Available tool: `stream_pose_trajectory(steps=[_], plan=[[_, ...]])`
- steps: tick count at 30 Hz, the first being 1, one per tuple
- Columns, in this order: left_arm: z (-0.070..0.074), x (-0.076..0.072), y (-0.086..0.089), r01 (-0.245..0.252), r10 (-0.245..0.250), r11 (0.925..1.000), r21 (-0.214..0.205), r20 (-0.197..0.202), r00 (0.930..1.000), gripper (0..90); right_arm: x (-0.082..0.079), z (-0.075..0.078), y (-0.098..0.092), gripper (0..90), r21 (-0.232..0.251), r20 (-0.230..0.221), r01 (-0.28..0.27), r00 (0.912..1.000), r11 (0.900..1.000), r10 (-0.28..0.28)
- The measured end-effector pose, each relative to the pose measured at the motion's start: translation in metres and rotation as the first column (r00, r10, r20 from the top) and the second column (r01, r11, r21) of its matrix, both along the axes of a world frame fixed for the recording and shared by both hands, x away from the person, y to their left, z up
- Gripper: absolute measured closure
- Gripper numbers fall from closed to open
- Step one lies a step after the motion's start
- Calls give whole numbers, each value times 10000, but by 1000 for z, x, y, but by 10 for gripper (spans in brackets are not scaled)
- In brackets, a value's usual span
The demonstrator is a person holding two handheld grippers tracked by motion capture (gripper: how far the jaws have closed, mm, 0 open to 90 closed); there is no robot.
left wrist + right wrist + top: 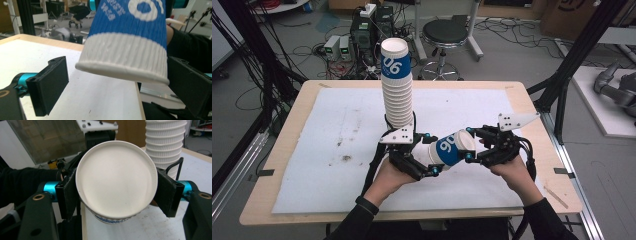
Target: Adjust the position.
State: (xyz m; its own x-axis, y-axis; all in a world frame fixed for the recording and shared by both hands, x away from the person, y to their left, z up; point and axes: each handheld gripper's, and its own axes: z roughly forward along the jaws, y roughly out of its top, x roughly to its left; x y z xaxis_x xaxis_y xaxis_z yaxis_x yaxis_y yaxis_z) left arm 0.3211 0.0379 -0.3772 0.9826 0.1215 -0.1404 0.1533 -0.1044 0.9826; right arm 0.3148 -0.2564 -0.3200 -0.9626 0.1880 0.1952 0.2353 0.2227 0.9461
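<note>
stack of cups (397, 87): tall tower of ribbed white paper cups standing upright on the worktop (337, 145), a bit left of centre, top cup has a blue band with white digits; in the right claw's own view it shows as a white ribbed column (165, 142) at the upper right

left claw (432, 156): held in the person's left hand (389, 175) right in front of the stack's foot, pointing rightward at the loose cup; jaws spread wide, and in its own view the black pads (48, 85) stand clear of the cup on either side, so it grips nothing even though the cup's bottom end hangs between them

loose cup (452, 147): single paper cup with the same blue band, lying sideways in the air above the worktop between the two claws, near the front edge; from the left claw's view you see its ribbed white base end and blue band (130, 37)

right claw (469, 145): in the person's right hand (512, 170), coming in from the right; clamped on the loose cup near its mouth, pads pressed against both sides of the rim (116, 178), open mouth facing its camera
</note>
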Motion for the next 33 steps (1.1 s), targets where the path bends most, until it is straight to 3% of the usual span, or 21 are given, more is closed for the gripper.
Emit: stream_pose_trajectory(steps=[4, 9, 10, 20, 30, 33], plan=[[0, 0, -3, 76, -74, 9999, -133, 89, 9999, 60, 1, -1, -1, 294, 183, -123, -104, 9999, 9998, 106], [-2, 1, -4, 1, -1, 10000, -17, -112, 9999, 63, 0, -1, 1, 294, 162, -113, -49, 9999, 9999, 51], [-2, 1, -5, 80, -81, 10000, -31, -189, 9998, 98, 0, -2, 1, 294, 160, -98, 8, 10000, 9999, -6], [2, 0, -1, 353, -353, 9994, 7, 137, 9993, 174, 2, -4, 0, 296, 262, -225, -152, 9996, 9995, 157], [10, -1, 3, 234, -263, 9976, 647, 439, 9987, 183, 2, -4, -1, 269, -15, -133, -124, 9998, 9999, 123], [13, -1, 4, 159, -216, 9939, 1087, 519, 9984, 184, 1, -2, 0, 199, -506, -104, 8, 9999, 9987, -14]])
